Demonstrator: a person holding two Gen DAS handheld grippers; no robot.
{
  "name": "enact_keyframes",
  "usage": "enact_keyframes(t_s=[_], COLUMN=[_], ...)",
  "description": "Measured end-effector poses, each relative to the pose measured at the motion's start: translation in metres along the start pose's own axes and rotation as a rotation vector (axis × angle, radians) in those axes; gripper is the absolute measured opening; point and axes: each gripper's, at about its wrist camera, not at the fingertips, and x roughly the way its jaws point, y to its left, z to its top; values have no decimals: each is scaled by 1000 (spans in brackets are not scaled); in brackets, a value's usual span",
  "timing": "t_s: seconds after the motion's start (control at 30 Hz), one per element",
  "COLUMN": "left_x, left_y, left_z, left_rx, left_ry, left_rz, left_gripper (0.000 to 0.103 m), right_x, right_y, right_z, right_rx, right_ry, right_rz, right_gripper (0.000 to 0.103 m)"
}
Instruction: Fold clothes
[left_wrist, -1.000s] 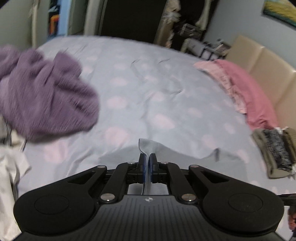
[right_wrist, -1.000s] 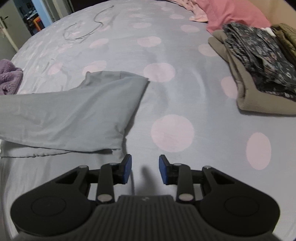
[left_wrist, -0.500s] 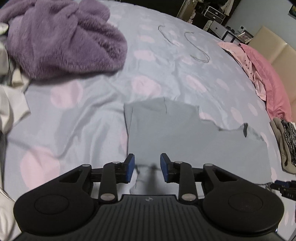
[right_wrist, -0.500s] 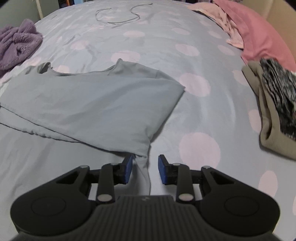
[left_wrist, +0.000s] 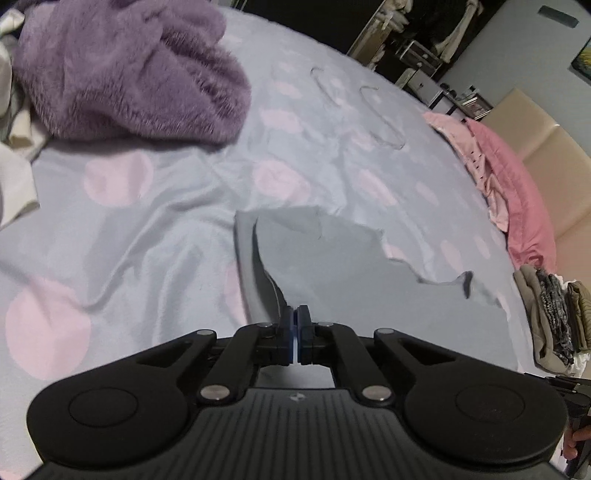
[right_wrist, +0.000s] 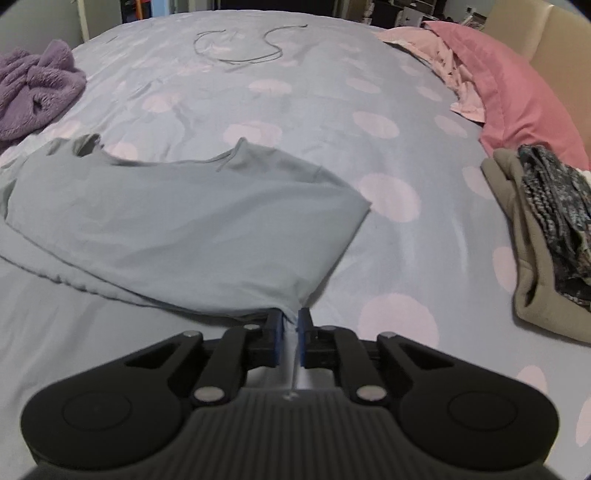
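The grey shirt (right_wrist: 177, 225) lay spread on the bed (right_wrist: 314, 110), its long axis running across from 9 o'clock to 3 o'clock in the right wrist view, with the body of the cloth stretching away toward 12 o'clock from both grippers. The right gripper (right_wrist: 290, 325) was pinched together on the shirt's near corner, cloth bunching up and over its left finger. The left gripper (left_wrist: 296, 326) was likewise clamped on the opposite near corner, where the edge rose in a lifted fold toward 11 o'clock. So each hand held one end of the near edge, and the free far edge with the neckline lay straight ahead at 12 o'clock. By my reading, a fold would carry this held edge forward over the rest. The folded pile (right_wrist: 546, 229) sat at 3 o'clock, nearer the right gripper; the purple fleece (left_wrist: 125, 66) was heaped at 10 o'clock, nearer the left. The pink pillow (right_wrist: 517, 85) lay beyond the pile, well apart from the shirt.
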Motion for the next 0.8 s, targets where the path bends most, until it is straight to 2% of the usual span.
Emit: enact_keyframes(t_s=[0.13, 0.23, 0.33, 0.4, 0.53, 0.6, 0.7, 0.73, 0.77, 0.8], left_x=[-6, -5, -1, 2, 2, 1, -3, -3, -4, -4], left_y=[-14, -19, -13, -6, 0, -1, -2, -3, -4, -5], left_z=[2, -2, -7, -10, -12, -11, -8, -8, -8, -8], left_rx=[40, 79, 101, 98, 97, 90, 75, 71, 69, 66], left_ry=[26, 63, 89, 115, 128, 124, 97, 89, 84, 79], left_rz=[15, 74, 140, 165, 169, 167, 173, 173, 170, 168], left_gripper=[0, 0, 0, 0, 0, 0, 1, 3, 5, 8], right_x=[-3, 4, 14, 20, 19, 12, 6, 4, 2, -1], right_y=[-16, -26, -27, -28, -42, -48, -49, -49, -49, -50], right_z=[4, 2, -3, -6, -9, -7, -1, 2, 4, 6], right_rx=[93, 152, 169, 180, 215, 235, 269, 280, 291, 302], right_ry=[17, 63, 102, 128, 155, 136, 83, 65, 47, 30], right_rz=[-7, -4, -18, -28, -26, -22, 28, 45, 62, 79], right_gripper=[8, 8, 8, 0, 1, 4, 6, 10, 21, 27])
